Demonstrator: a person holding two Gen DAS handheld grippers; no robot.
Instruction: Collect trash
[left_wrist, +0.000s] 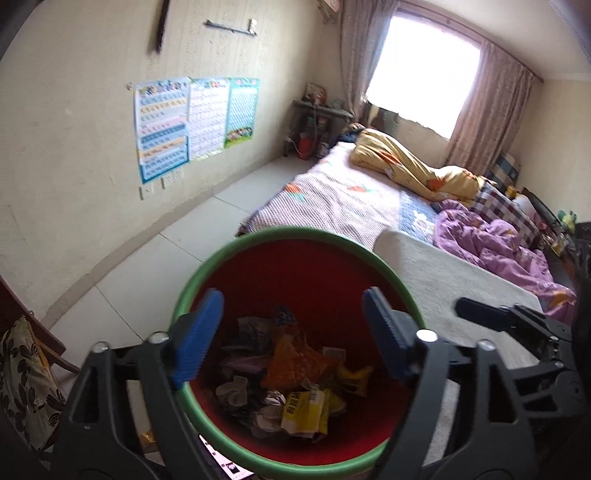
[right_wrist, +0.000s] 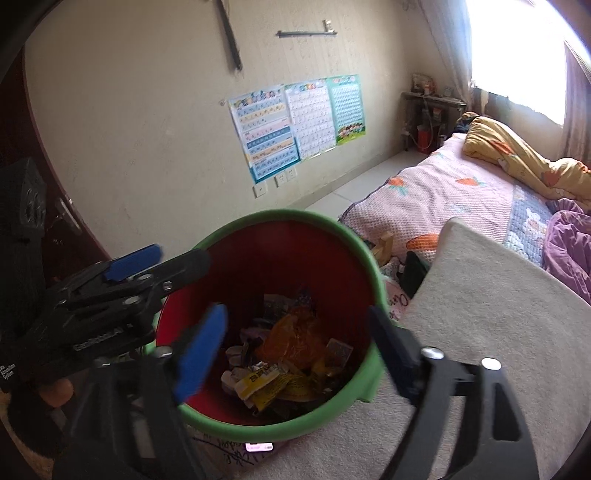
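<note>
A red bin with a green rim (left_wrist: 192, 291) stands right under both grippers; it also shows in the right wrist view (right_wrist: 354, 240). Inside lies a heap of trash: an orange wrapper (left_wrist: 291, 362), yellow packets (left_wrist: 304, 410) and crumpled paper (left_wrist: 232, 393). The same heap shows in the right wrist view (right_wrist: 291, 354). My left gripper (left_wrist: 293, 332) hangs open and empty over the bin mouth. My right gripper (right_wrist: 297, 345) is also open and empty over the bin. The left gripper's side shows at the left of the right wrist view (right_wrist: 155, 262).
The bin stands beside a beige folded blanket (left_wrist: 443, 280) at the foot of a bed (left_wrist: 347, 199) with yellow (left_wrist: 402, 162) and purple quilts (left_wrist: 495, 243). Small items (right_wrist: 391, 254) lie on the bed behind the bin. Tiled floor (left_wrist: 155, 258), a postered wall and a cluttered shelf (left_wrist: 317, 125) lie beyond.
</note>
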